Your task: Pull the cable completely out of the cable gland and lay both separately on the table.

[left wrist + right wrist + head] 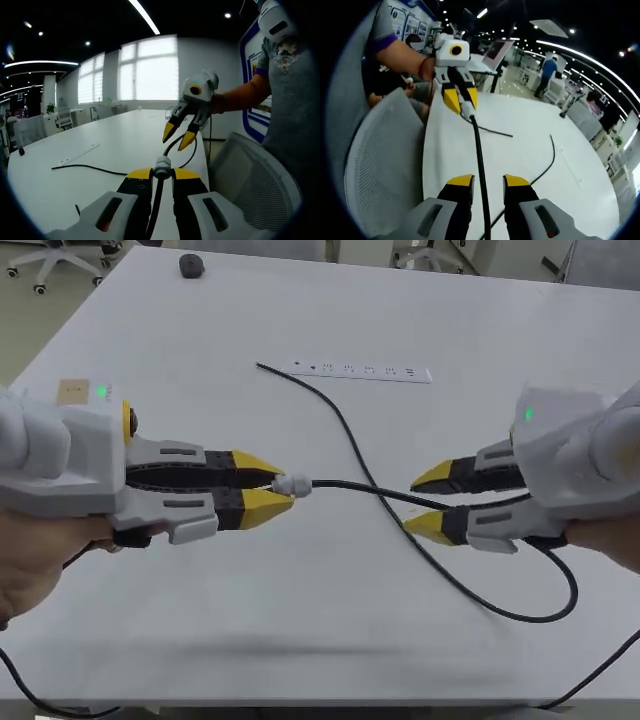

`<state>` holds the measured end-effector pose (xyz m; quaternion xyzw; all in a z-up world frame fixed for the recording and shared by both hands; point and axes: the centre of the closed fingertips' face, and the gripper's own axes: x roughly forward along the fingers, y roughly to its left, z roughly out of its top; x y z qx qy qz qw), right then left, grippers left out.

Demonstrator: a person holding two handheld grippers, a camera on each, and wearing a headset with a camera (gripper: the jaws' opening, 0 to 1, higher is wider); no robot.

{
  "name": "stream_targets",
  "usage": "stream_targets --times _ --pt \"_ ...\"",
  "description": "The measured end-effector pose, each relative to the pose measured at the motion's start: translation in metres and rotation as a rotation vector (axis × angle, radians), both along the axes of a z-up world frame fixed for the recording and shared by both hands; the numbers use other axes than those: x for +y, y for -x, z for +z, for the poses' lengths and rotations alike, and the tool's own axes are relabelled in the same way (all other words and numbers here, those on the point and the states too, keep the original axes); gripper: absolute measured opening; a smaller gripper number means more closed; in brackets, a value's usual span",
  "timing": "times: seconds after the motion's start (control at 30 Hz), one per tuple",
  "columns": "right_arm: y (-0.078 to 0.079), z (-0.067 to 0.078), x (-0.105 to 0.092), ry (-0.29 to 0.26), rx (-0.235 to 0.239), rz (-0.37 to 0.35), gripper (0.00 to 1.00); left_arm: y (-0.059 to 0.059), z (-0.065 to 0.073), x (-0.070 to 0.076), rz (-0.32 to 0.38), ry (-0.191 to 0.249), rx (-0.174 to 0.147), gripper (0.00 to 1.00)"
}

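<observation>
Matt white table [300,620], smooth black cable [350,445], pale plastic cable gland [291,485]

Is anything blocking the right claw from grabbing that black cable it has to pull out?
Nothing visible. The cable runs between the open jaws of the right gripper, and the left gripper is shut on the cable gland.

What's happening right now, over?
Left gripper shut on cable gland. Right gripper open around cable. Cable not yet out. Power strip lies beyond, apart.
</observation>
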<state>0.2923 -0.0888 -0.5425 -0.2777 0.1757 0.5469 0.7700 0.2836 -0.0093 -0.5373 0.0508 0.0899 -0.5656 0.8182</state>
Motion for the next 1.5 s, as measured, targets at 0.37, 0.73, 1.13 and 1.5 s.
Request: stream_targets --times 0.37,0.73,1.13,1.5 --pt "0.02 0.017 0.053 0.064 -0.088 0.134 0.07 0.003 0.001 -0.007 -0.023 -0.014 -0.011 0.15" --pt "0.012 0.003 0.055 0.106 -0.029 0.142 0.03 0.005 0.001 -0.011 -0.035 -0.017 -0.017 0.15" --pt "0.018 -0.005 0.058 0.141 -0.052 0.193 0.0 0.007 -0.004 -0.011 -0.041 -0.035 -0.016 0.15" --pt "0.008 -0.013 0.034 0.177 -0.059 0.162 0.0 0.003 -0.003 -0.003 -0.018 -0.035 -0.02 0.15"
